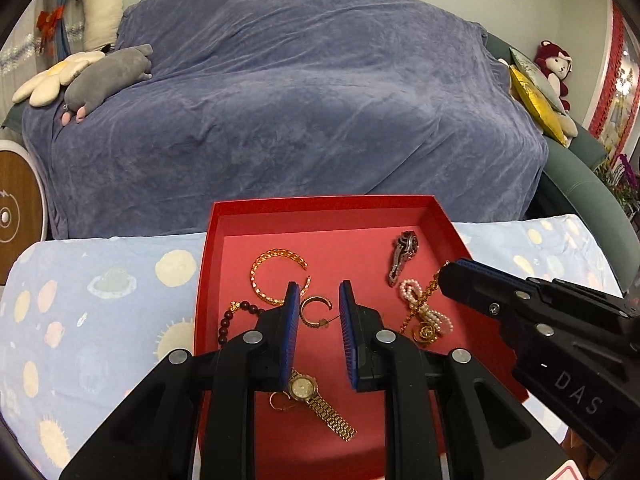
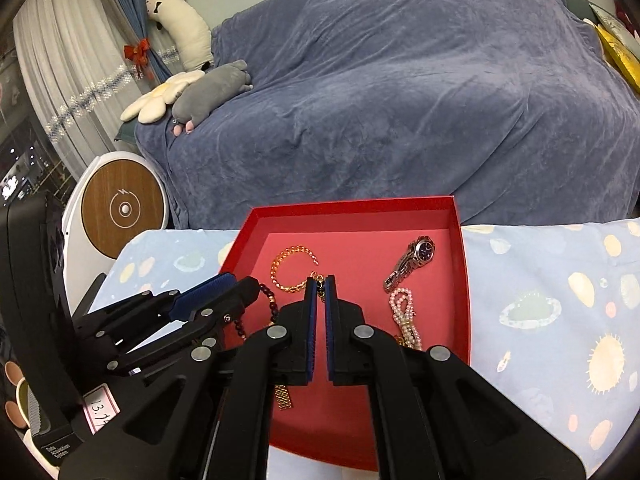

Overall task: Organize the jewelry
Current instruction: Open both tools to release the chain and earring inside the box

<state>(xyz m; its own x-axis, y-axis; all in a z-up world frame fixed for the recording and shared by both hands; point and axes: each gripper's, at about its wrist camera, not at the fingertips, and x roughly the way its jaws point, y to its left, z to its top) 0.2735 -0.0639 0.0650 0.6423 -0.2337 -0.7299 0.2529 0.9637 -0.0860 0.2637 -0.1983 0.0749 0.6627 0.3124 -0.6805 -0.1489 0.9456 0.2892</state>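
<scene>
A desk under a pale blue cloth printed with suns and planets [image 1: 100, 300] carries the open, shallow red cardboard box [image 1: 320, 210] where all the jewelry lies loose. The left tool [image 1: 319, 300], its blue pads slightly apart and gripping nothing, hangs above the box's middle; the small open gold hoop [image 1: 315, 311] lies directly beneath the gap. The right tool [image 2: 320, 292], pads together and empty, sits nearer the pink pearl strand [image 2: 405, 312].
</scene>
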